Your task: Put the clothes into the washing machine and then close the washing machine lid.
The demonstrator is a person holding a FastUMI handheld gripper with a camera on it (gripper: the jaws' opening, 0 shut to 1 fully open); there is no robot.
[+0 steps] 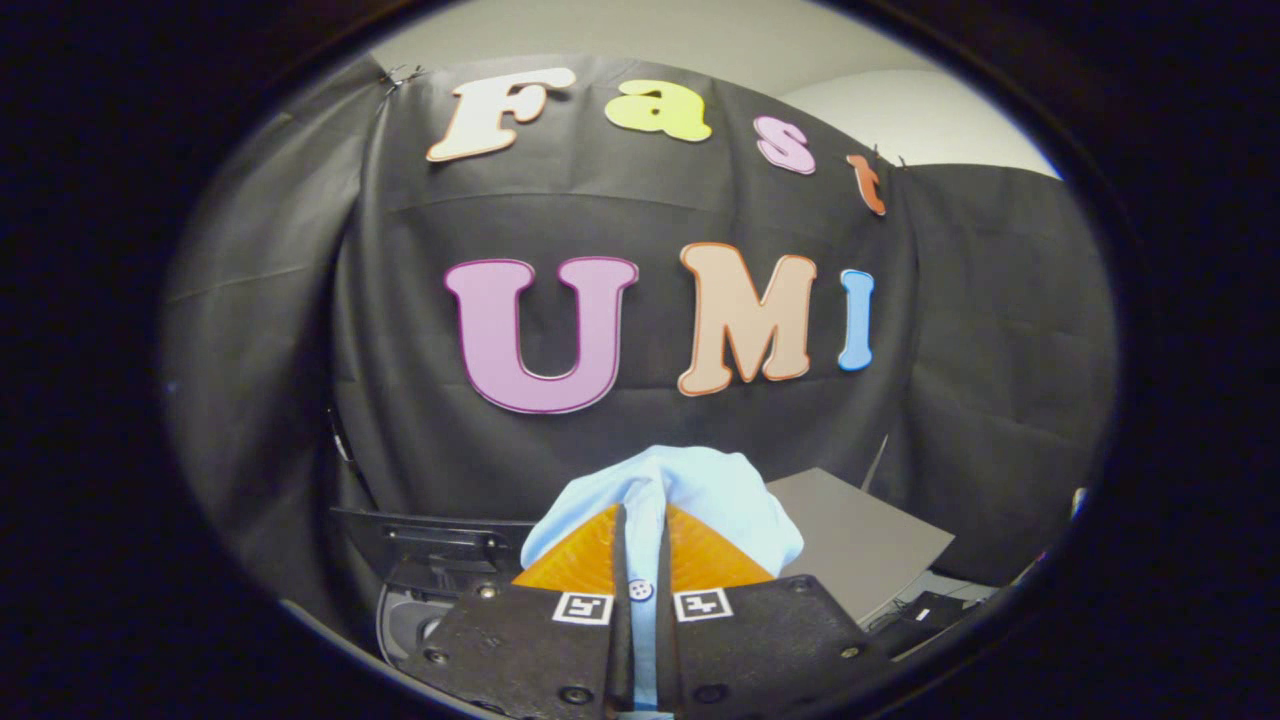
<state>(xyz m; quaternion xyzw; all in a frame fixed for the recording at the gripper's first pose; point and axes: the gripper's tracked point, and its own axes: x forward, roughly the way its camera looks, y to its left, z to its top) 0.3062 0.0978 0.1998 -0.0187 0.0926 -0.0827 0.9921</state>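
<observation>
My gripper (642, 545) is shut on a light blue garment (690, 490), a shirt with a small white button showing between the fingers. The cloth bunches up above and beyond the fingertips and is held up in the air. Below and to the left of the fingers lies the washing machine (440, 560), dark, with its raised lid edge and part of the round opening (400, 625) showing. Most of the opening is hidden behind the fingers.
A grey flat panel (860, 535) stands to the right of the garment, behind the machine. Black cloth walls close the booth at the back and on both sides. Some dark items and cables (930, 610) lie low on the right.
</observation>
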